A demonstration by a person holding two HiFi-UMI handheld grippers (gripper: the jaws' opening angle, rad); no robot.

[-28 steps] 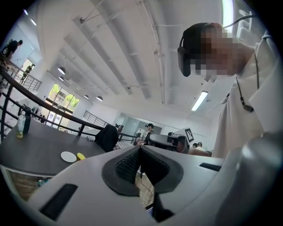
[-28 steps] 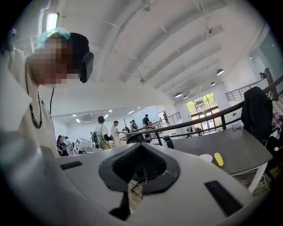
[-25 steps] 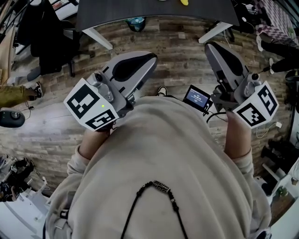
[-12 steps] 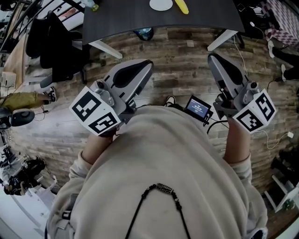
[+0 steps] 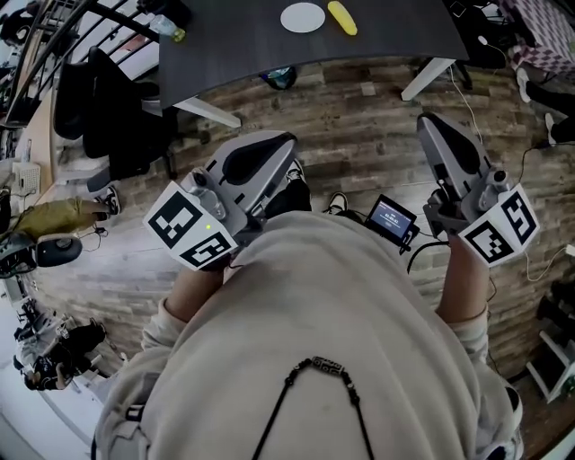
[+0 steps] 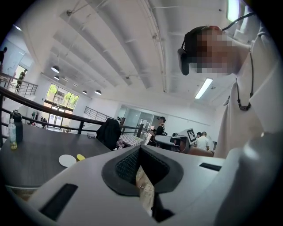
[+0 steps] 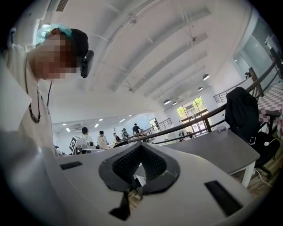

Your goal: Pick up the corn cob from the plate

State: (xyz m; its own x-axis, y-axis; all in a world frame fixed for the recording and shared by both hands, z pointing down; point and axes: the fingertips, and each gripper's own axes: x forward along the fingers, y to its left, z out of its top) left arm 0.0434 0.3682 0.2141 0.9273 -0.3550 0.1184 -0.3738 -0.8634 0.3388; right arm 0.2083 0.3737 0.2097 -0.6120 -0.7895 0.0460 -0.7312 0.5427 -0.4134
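Note:
A yellow corn cob [image 5: 342, 17] lies on the dark table [image 5: 377, 31] just right of a small white plate [image 5: 303, 17], at the top of the head view. In the left gripper view the corn cob [image 6: 80, 157] and plate [image 6: 67, 160] show far off at the lower left. My left gripper [image 5: 287, 142] and right gripper [image 5: 429, 123] are held close to my body over the wooden floor, well short of the table. Both sets of jaws are shut with nothing in them, as the left gripper [image 6: 140, 149] and right gripper [image 7: 140, 146] show in their own views.
A bottle [image 5: 168, 30] stands at the table's far left. A chair with a black jacket [image 5: 99, 99] is left of the table. White table legs [image 5: 208, 112] slant down on both sides. A small screen [image 5: 389, 218] hangs at my waist. People are in the background.
The table's top has come further into the head view, with the plate and corn cob now plainly seen. Both grippers have shifted slightly toward the table and stayed shut.

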